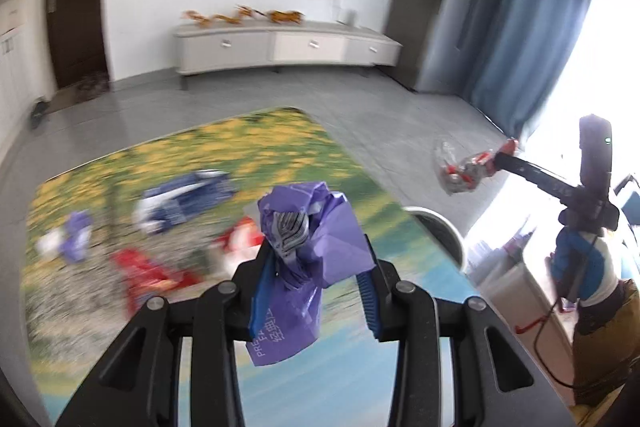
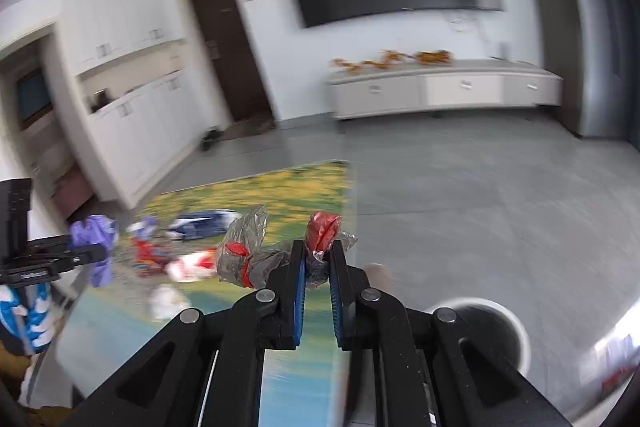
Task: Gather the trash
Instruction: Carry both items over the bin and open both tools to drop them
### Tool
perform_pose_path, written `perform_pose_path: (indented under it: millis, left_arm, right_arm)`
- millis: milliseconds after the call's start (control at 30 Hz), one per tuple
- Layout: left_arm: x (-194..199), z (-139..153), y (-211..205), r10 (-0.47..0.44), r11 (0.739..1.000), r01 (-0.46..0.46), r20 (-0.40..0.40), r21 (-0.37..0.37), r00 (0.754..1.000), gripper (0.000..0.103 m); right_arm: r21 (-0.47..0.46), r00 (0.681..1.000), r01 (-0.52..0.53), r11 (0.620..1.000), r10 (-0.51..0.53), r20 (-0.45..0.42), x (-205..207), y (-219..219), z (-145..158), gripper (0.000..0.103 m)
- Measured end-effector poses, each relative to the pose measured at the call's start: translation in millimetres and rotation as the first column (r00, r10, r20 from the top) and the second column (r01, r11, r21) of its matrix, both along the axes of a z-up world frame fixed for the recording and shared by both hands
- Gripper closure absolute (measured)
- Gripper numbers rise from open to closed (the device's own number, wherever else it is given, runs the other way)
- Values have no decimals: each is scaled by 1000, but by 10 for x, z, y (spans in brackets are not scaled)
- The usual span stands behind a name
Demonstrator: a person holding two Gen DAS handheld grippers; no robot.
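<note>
A crumpled purple plastic wrapper (image 1: 316,247) is clamped between the blue pads of the left gripper (image 1: 316,267), raised above the flower-printed table top (image 1: 200,155). A clear-and-red crinkled wrapper (image 2: 288,247) is pinched in the narrowly closed right gripper (image 2: 318,259), near the round white-rimmed bin (image 2: 480,339). More wrappers (image 1: 180,199) are seen scattered on the table.

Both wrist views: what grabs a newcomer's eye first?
The left tongs are shut on a crumpled purple wrapper held above the table. The right tongs pinch a clear and red plastic wrapper over the table's right edge, near a white-rimmed bin on the floor. More wrappers, blue-white and red, lie blurred on the flower-print tabletop.
</note>
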State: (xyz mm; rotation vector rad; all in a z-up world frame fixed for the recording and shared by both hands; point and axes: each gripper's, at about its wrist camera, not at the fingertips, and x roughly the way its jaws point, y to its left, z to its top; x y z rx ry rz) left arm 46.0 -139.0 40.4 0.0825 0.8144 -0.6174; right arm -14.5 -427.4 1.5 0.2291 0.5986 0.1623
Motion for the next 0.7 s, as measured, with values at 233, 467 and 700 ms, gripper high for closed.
perform_pose_path:
  millis: [233,467,700]
  left_arm:
    - [218,-234,-1229,-160,987,160,-104,-10,982,67]
    - [409,-526,-2165,-235,972,235,-188,-22,954,66]
    - [637,-877,-2764,-218,976,216,-278,-39,936,64]
  right_arm:
    - [9,979,189,982,-188,-82,-165,-740,-410,92]
    - [-1,933,303,953,-297,-203,-178,-1266,-886,92]
    - [-41,903,321,946,-319,-288,8,-1408,-1160,90]
